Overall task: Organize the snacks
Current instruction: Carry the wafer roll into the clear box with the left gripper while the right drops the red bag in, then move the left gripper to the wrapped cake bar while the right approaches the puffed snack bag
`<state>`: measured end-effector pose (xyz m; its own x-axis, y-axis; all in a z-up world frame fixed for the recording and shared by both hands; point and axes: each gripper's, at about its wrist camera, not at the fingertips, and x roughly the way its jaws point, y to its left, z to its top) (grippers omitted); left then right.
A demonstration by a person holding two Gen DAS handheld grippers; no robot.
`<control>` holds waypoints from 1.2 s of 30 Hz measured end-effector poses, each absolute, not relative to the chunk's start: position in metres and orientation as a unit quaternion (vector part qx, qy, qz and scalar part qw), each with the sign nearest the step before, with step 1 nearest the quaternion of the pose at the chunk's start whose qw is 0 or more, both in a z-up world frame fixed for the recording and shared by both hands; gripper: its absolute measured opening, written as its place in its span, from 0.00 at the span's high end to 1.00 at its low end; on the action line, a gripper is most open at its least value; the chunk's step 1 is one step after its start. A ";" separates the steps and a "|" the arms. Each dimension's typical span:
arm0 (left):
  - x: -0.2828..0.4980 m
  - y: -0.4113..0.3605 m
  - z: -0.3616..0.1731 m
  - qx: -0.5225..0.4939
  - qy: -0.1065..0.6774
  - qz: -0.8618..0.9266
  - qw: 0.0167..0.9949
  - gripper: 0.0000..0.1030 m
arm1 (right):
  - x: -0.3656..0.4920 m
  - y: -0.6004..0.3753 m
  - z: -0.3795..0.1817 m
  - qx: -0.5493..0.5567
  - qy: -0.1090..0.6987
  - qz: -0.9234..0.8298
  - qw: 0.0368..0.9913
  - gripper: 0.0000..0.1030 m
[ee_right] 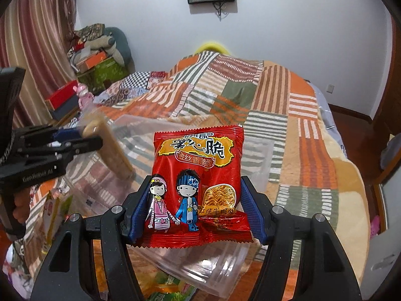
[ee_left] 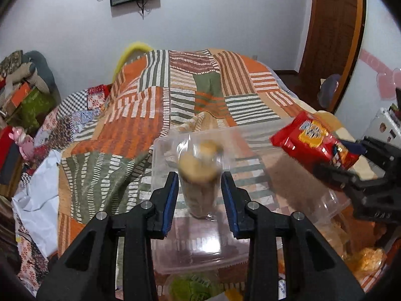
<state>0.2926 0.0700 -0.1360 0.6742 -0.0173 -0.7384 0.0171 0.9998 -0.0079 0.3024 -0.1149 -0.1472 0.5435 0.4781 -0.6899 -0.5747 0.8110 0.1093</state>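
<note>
Left-wrist view first: the left gripper [ee_left: 200, 188] has its blue pads clamped on a clear-wrapped stack of round biscuits [ee_left: 199, 175], held over a clear plastic bin [ee_left: 160, 165] that rests on a patchwork bedspread [ee_left: 150, 105]. Farther right, the right gripper [ee_left: 351, 160] comes in from the edge, its jaws pinching a red noodle-snack packet [ee_left: 310, 138] by both sides above the bin's right-hand rim.
</note>
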 end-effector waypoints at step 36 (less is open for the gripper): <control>0.137 0.095 -0.096 -0.052 0.373 0.014 0.926 0.16 | 0.191 -0.162 -0.095 -0.068 0.307 0.286 0.905 0.26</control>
<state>0.1368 0.0950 -0.0955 0.7216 -0.0139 -0.6922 -0.0640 0.9942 -0.0866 0.1908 -0.1617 -0.0948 0.6480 0.4760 -0.5945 -0.5594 0.8272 0.0527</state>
